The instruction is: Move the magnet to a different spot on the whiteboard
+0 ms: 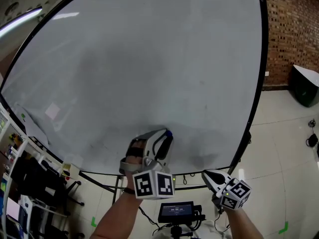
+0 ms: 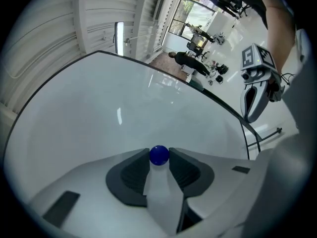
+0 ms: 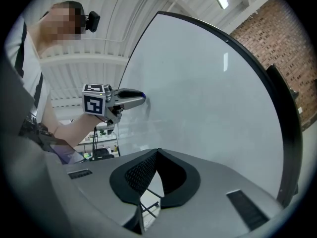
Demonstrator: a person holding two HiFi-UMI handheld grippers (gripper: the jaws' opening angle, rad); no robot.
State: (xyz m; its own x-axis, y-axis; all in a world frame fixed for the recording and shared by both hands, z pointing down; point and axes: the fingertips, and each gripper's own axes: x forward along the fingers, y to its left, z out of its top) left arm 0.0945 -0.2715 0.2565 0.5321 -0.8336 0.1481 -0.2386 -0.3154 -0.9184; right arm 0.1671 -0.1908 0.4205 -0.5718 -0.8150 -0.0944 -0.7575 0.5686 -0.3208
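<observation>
**Magnet pinched at the lower part of the whiteboard, move not yet made**

The magnet [image 2: 159,155], a small blue ball, sits between the tips of the left gripper [image 1: 167,135]. The jaws are closed on it from both sides, with only its own width between them. In the head view the tips rest at the lower middle of the whiteboard [image 1: 149,59], a little above its bottom edge. The magnet looks to be on the surface or just off it. Which of the two, I cannot tell.

The right gripper [image 3: 157,152] is idle. Its jaws meet at the tips with nothing between them, and it hangs below and to the right of the board's lower edge, well apart from the magnet.

By my reading the step in hand is the grasp, or the very start of the carry. The next move calls for pulling the magnet clear of the board while keeping the pinch firm, since a round ball could roll out of the tips. It can then be carried to any bare area and set flat until it sticks.

No brand or readable writing shows. The board has only faint smudges. The marker cube [image 1: 153,184] bears black-and-white squares, and the print on the small screen [image 1: 176,210] below is too small to read.
</observation>
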